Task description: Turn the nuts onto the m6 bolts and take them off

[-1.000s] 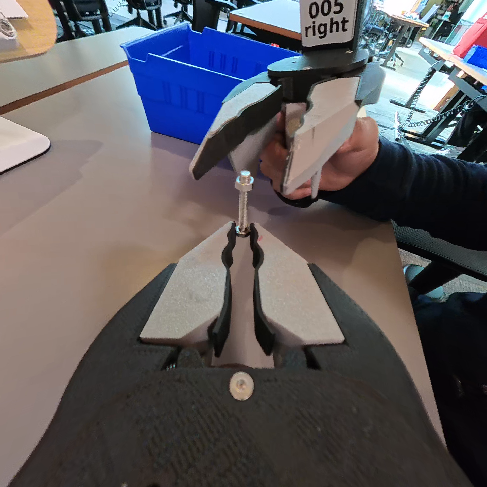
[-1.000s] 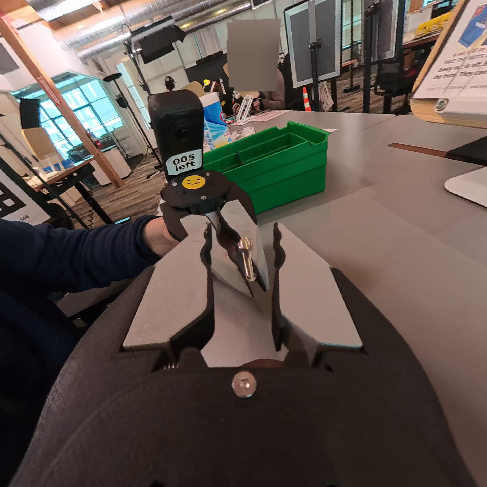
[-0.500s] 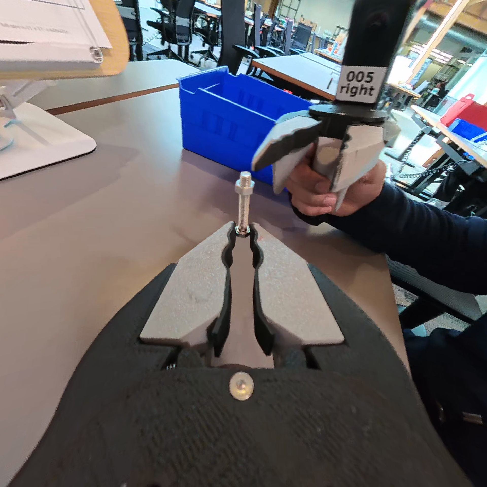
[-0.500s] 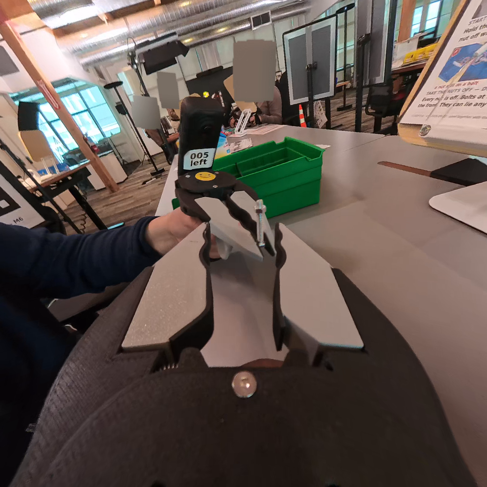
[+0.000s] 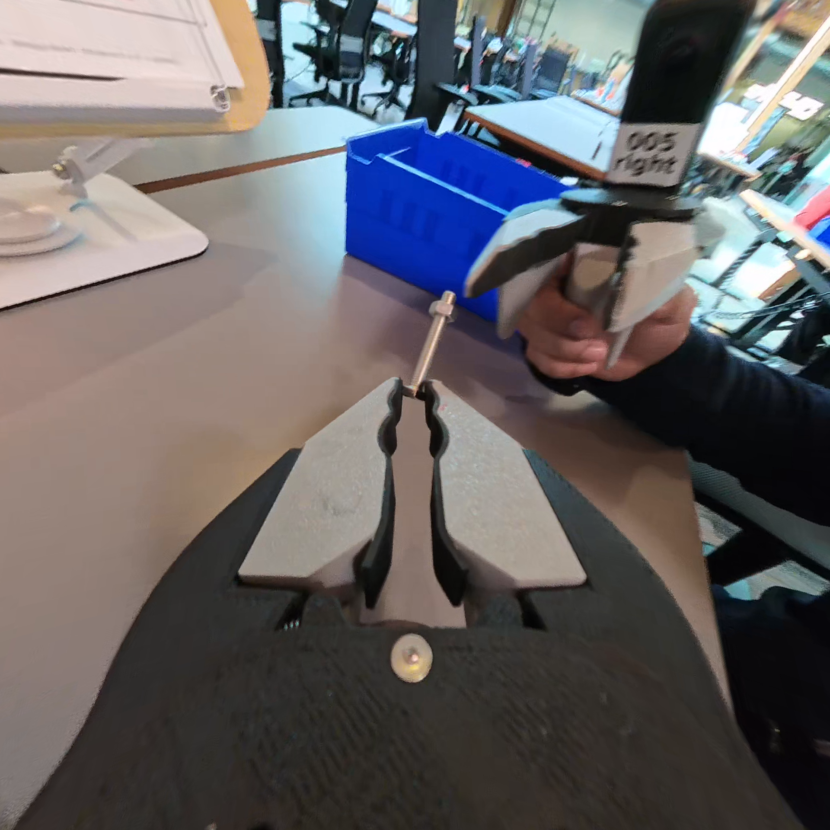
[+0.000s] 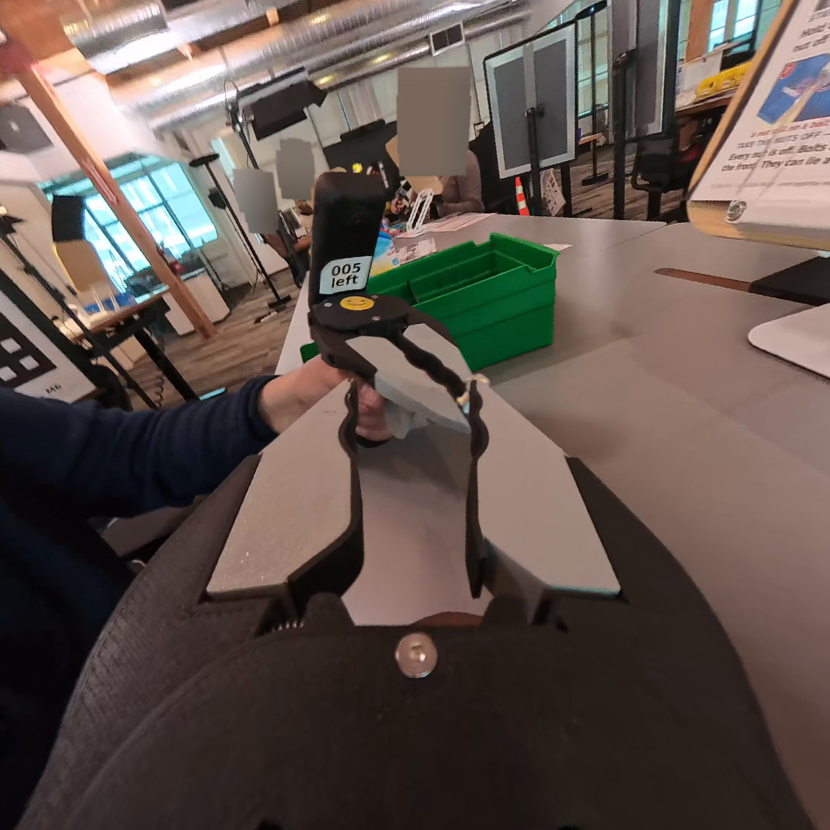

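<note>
My left gripper [image 5: 413, 390] is shut on the head end of a steel M6 bolt [image 5: 426, 352]. The bolt leans up and to the right above the grey table [image 5: 179, 381]. A hex nut [image 5: 441, 310] sits near the bolt's free end. My right gripper [image 6: 411, 399] is open and empty; in the left wrist view it [image 5: 543, 328] is held to the right of the nut, apart from it. In the right wrist view the left gripper [image 6: 465, 404] and the blurred bolt [image 6: 471, 387] lie just behind my right fingertip.
A blue bin [image 5: 426, 224] stands behind the bolt. A green bin [image 6: 485, 305] stands behind the left gripper. A white stand base [image 5: 90, 233] carrying a wooden board with a sheet [image 5: 112, 67] is at the far left. The table's near edge runs beside the person's sleeve [image 5: 741, 404]. The tips of one gripper are about 6 cm away from the tips of the other.
The right gripper has drawn back from above the nut, to the right. The left gripper has swung, and the bolt now leans right instead of standing upright. The nut stays on the bolt.
</note>
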`<state>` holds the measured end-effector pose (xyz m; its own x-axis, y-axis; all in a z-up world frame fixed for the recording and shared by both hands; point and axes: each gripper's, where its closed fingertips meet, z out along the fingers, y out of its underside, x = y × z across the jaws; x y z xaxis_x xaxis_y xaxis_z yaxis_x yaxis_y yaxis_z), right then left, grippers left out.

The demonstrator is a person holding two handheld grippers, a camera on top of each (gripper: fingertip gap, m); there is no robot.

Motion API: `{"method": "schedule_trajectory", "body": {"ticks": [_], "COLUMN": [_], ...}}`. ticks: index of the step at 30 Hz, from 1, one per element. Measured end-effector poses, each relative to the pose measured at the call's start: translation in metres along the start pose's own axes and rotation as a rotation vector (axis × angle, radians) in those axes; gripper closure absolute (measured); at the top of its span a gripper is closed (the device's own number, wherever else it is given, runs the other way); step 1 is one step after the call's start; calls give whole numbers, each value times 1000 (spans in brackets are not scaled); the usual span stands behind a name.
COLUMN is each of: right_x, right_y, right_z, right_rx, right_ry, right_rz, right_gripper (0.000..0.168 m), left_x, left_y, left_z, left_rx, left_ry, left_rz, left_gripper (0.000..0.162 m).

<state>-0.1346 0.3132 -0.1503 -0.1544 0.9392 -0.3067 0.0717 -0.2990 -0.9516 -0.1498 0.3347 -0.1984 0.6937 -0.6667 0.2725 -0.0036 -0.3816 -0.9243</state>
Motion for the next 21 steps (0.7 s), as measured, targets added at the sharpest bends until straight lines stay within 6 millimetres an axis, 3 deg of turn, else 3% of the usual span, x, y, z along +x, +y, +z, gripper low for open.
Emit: {"method": "schedule_trajectory", "body": {"ticks": [4,6,9,12,18,21], "right_x": [15,13,18,22,19,24], "right_y": [7,-2,-10,-1,6,14], "right_z": [1,-3,-9,-6,2,2], "right_rx": [-17,33,62,28,5,-43], "right_ry": [62,60,94,81,67,99], "right_rz": [22,3,9,71,81,81], "right_gripper": [124,127,127,127,162,162], "left_x": [15,16,15,17,23,23], "left_y": [7,8,2,-5,4,12], "left_z": [11,13,9,6,13,17], "left_rx": [-27,-31,6,46,5,-42], "left_ry": [46,43,56,84,99,83], "left_rz": [17,22,-3,-41,-25,8], "left_gripper": [154,154,154,154,154,154]}}
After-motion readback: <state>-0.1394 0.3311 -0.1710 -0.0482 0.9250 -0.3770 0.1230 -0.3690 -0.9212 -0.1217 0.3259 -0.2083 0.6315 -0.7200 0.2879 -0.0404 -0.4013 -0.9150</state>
